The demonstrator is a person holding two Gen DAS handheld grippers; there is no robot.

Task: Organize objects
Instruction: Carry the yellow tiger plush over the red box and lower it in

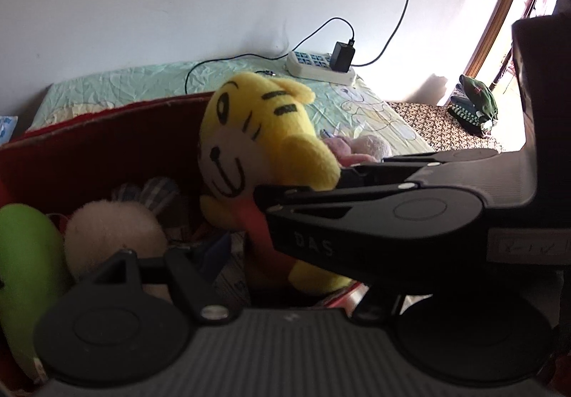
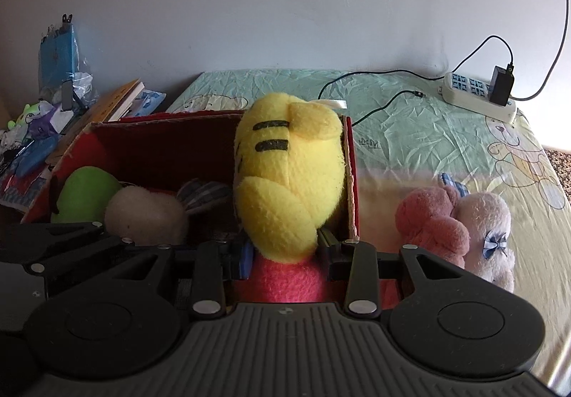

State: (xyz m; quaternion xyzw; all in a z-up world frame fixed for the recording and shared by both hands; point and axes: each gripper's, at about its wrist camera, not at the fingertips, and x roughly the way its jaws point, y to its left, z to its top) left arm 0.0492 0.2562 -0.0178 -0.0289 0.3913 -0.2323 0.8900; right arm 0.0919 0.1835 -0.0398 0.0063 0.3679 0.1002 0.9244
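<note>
Three soft toys already lie in the red box point(image 2: 171, 143), to the left of the right gripper point(image 2: 285, 247): a green toy point(image 2: 84, 192), a white toy point(image 2: 142, 215) and a checked one point(image 2: 203, 193) behind it. Straight ahead, the tiger point(image 2: 289, 176) is clamped between the right gripper's fingers at its red body, its head over the box's right end, so it is not yet set down. The left gripper point(image 1: 200, 254) hangs just beside it with its fingers apart and nothing between them. To the right, two toys wait on the bed sheet point(image 2: 410, 133) outside the box: a pink toy point(image 2: 431, 222) and a pale toy point(image 2: 489, 233), touching each other. I judge the task a little over half done.
</note>
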